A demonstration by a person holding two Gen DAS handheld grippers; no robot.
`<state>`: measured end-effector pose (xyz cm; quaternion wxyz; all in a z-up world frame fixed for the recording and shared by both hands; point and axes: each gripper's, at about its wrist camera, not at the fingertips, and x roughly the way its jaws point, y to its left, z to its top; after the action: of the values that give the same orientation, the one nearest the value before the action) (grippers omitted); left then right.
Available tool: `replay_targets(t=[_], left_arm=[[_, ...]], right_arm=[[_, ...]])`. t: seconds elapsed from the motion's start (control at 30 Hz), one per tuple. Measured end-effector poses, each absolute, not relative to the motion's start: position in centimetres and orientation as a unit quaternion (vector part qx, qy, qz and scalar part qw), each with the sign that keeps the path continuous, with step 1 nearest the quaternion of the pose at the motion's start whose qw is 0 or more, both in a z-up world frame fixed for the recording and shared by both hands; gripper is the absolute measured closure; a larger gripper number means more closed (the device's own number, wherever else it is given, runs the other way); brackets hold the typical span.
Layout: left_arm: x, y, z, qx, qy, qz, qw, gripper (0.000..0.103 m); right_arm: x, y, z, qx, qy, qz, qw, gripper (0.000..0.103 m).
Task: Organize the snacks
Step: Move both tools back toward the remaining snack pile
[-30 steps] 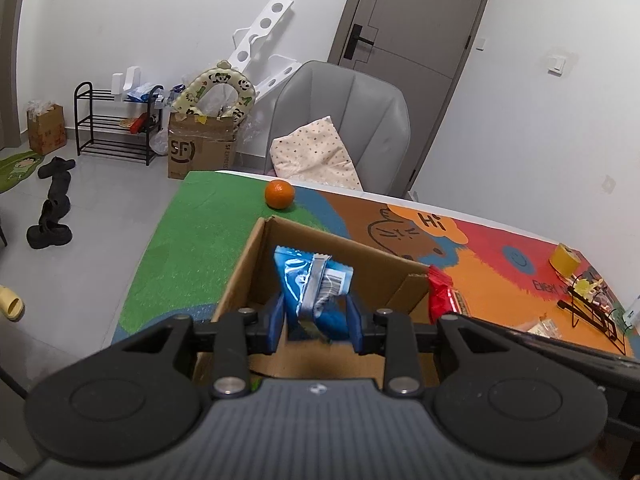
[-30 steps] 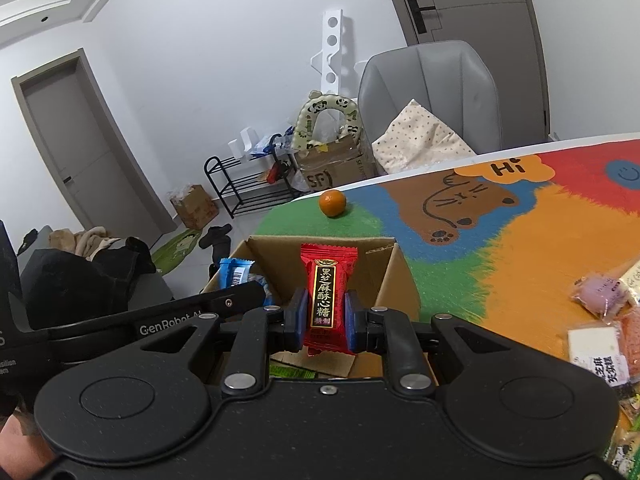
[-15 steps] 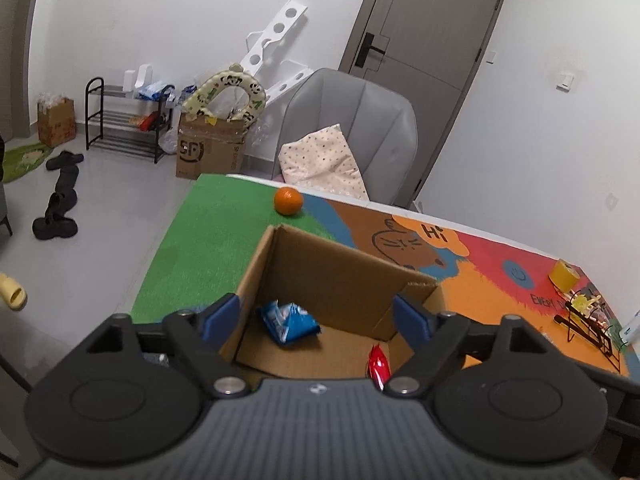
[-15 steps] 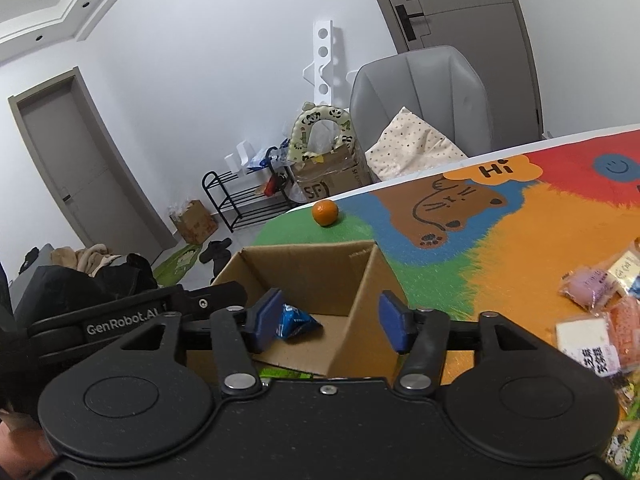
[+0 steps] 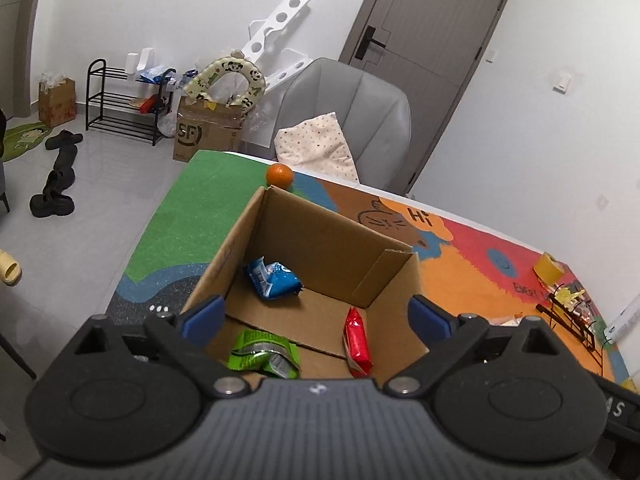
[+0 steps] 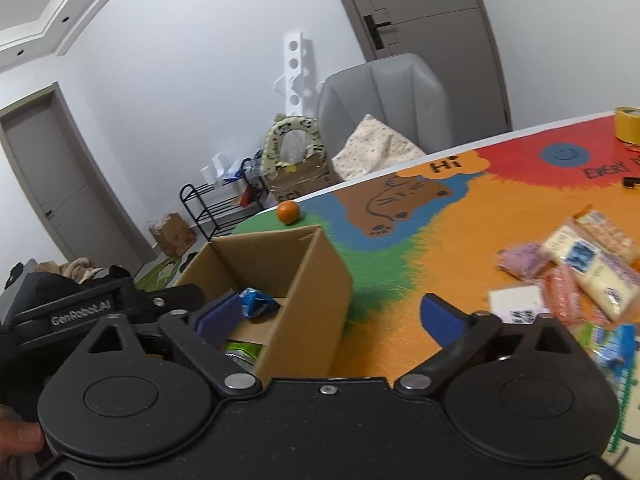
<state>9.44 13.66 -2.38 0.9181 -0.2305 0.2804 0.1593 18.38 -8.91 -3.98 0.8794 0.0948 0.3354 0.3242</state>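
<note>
An open cardboard box point(image 5: 320, 236) point(image 6: 316, 268) stands on the colourful table mat. Inside it lie a blue snack packet point(image 5: 274, 280) point(image 6: 254, 302), a red candy packet point(image 5: 357, 342) and a green packet point(image 5: 264, 354) point(image 6: 240, 350). My left gripper point(image 5: 316, 316) hangs over the box's near edge, its jaws still opening, with nothing between them. My right gripper point(image 6: 332, 318) is over the box's right wall, jaws also opening and empty. A pile of loose snack packets point(image 6: 576, 264) lies on the mat to the right.
An orange point(image 5: 280, 175) point(image 6: 289, 213) sits on the mat beyond the box. A yellow tape roll point(image 5: 552, 268) point(image 6: 627, 123) and a black wire rack point(image 5: 572, 316) are at the far right. A grey chair point(image 5: 348, 120) stands behind the table.
Both grippers let go: the blue packet dropped from the left one and the red packet from the right one into the box. The right gripper has swung rightward toward the snack pile.
</note>
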Motion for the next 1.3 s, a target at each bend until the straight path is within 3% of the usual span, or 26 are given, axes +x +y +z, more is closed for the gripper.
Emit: replay_targets(t=[0.07, 1.3], left_arm=[[9.2, 13.2, -2.1, -0.228, 0.280, 0.160, 0.919, 0.000], [10.5, -0.7, 0.3, -0.133, 0.299, 0.048, 0.944, 0.000]], right_arm=[[18.3, -9.7, -4.0, 0.094, 0.338, 0.315, 0.882, 0.000], [16.5, -23.6, -3.9, 0.116, 0.315, 0.237, 0.912, 0.000]])
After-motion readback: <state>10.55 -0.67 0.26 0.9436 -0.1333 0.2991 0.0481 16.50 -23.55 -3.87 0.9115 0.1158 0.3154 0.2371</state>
